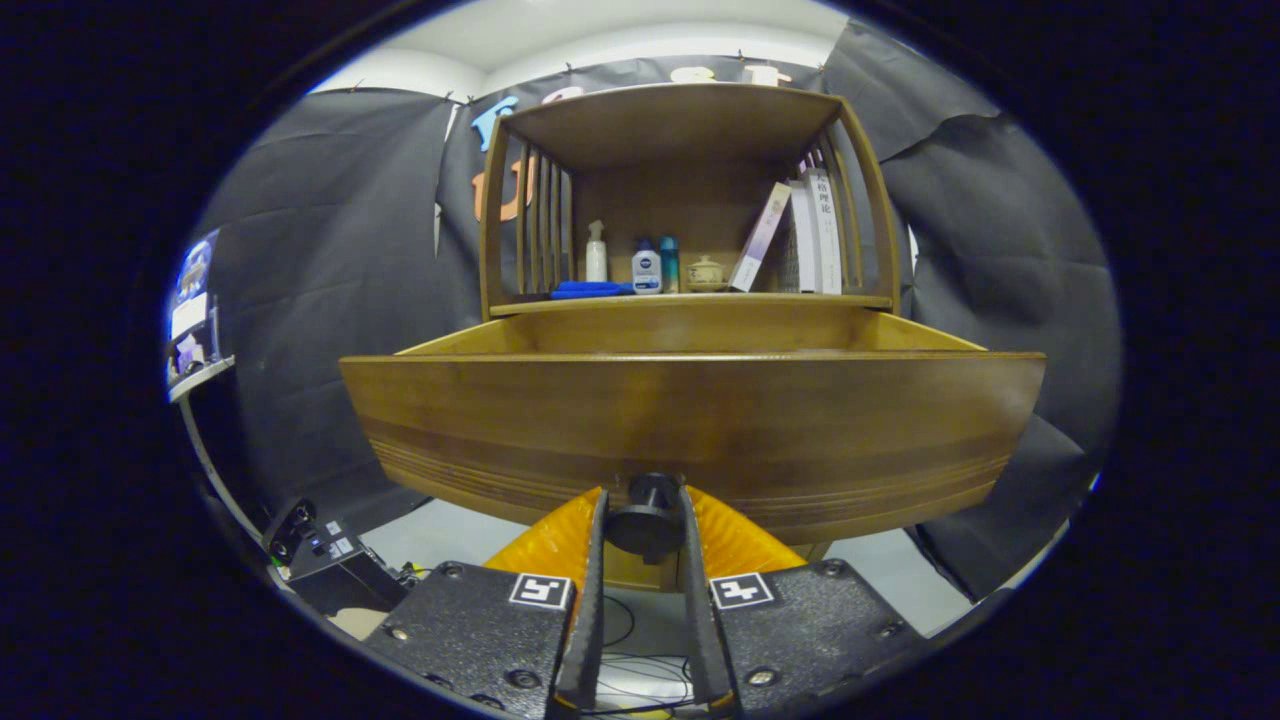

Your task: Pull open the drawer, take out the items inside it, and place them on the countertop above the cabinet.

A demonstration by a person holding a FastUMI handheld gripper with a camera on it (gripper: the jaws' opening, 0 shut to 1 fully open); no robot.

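A wooden drawer (690, 430) stands pulled well out of the cabinet, its wide front panel facing me. My gripper (645, 515) is shut on the dark round drawer knob (648, 512) at the lower middle of that panel, one finger pressing on each side. The drawer's inside is hidden behind its front panel. Above it runs the countertop (850, 299) of the cabinet, under a wooden shelf unit.
On the countertop stand a blue cloth (592, 290), a white bottle (596, 252), two small bottles (647, 268), a small lidded pot (705, 273) and several leaning books (800, 235). Black electronic gear (325, 560) and cables lie on the floor at lower left.
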